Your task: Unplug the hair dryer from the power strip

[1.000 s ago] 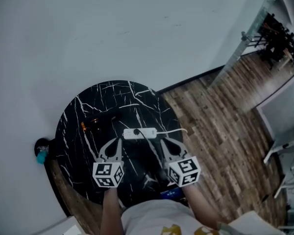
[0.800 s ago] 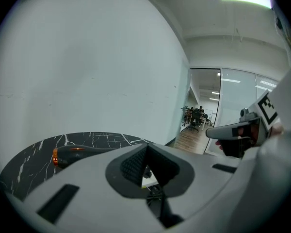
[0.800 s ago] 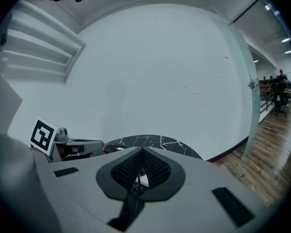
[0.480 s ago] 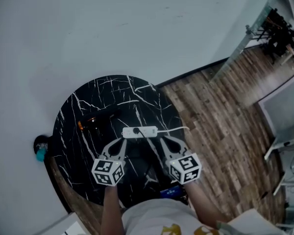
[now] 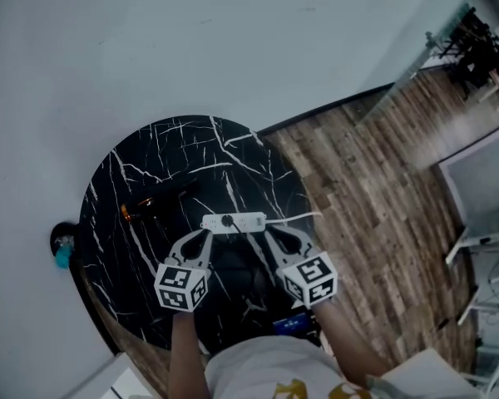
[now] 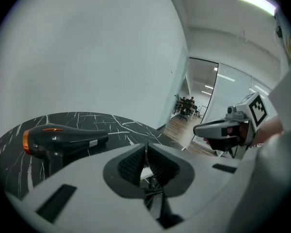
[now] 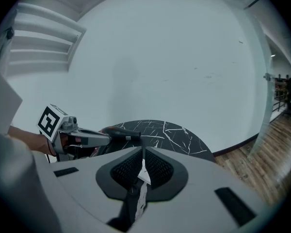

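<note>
Hair dryer plug (image 5: 227, 220) shows only in head view (left hand-held gripper (image 5: 205, 233) and right hand-held gripper (image 5: 269, 233) clenched, empty).

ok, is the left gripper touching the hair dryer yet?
Apart. The left gripper view shows the hair dryer lying left of the shut left gripper, with marble tabletop visible between them.

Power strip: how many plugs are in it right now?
1. One black plug sits left of middle on the white power strip, on the black table. The strip is small in the head view, so another may be missed.
</note>
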Motion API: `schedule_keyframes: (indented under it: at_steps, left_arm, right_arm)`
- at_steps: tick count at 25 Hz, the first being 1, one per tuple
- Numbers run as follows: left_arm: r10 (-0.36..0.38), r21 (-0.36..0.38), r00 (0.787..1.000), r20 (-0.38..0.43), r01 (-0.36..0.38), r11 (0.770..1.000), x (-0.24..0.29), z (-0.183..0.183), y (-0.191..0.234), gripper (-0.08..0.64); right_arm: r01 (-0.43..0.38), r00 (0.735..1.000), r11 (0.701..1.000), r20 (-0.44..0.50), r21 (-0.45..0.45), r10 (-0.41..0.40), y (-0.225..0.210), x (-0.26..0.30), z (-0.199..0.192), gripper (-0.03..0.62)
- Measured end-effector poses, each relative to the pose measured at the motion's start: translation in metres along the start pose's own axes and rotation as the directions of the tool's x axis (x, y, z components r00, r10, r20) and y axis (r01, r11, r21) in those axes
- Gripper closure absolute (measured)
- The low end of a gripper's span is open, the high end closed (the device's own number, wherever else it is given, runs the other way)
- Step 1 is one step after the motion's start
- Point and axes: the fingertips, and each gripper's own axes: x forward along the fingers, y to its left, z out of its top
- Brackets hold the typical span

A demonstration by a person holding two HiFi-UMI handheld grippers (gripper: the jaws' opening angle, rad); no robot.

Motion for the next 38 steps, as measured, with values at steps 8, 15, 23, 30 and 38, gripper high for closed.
schedule_keyframes:
  at_steps: [8, 15, 23, 30, 38]
  left_arm:
    - [-0.013, 0.116, 0.992, -0.128, 0.028, 0.993, 0.028, -0.015, 0.003, 0.560]
    - [-0.048, 0.127, 0.984, -0.171, 0.071, 0.989, 0.045, -0.019, 0.010, 0.518]
    - [-0.089, 0.222, 0.960, -0.266, 0.150, 0.963, 0.061, -0.033, 0.009, 0.465]
    - [-0.111, 0.308, 0.932, -0.345, 0.225, 0.924, 0.075, -0.040, 0.007, 0.454]
    - [-0.178, 0.355, 0.859, -0.480, 0.376, 0.856, 0.076, -0.046, 0.001, 0.454]
  right_arm:
    - [-0.052, 0.996, 0.996, -0.078, -0.076, 0.046, -0.007, 0.028, -0.011, 0.539]
    - [-0.114, 0.987, 0.988, -0.122, -0.102, 0.101, -0.005, 0.056, -0.025, 0.479]
    - [-0.234, 0.942, 0.932, -0.303, -0.277, 0.146, -0.002, 0.079, -0.056, 0.388]
    - [-0.316, 0.896, 0.835, -0.431, -0.451, 0.106, 0.004, 0.096, -0.087, 0.351]
    - [-0.345, 0.881, 0.804, -0.464, -0.484, 0.099, 0.003, 0.104, -0.089, 0.348]
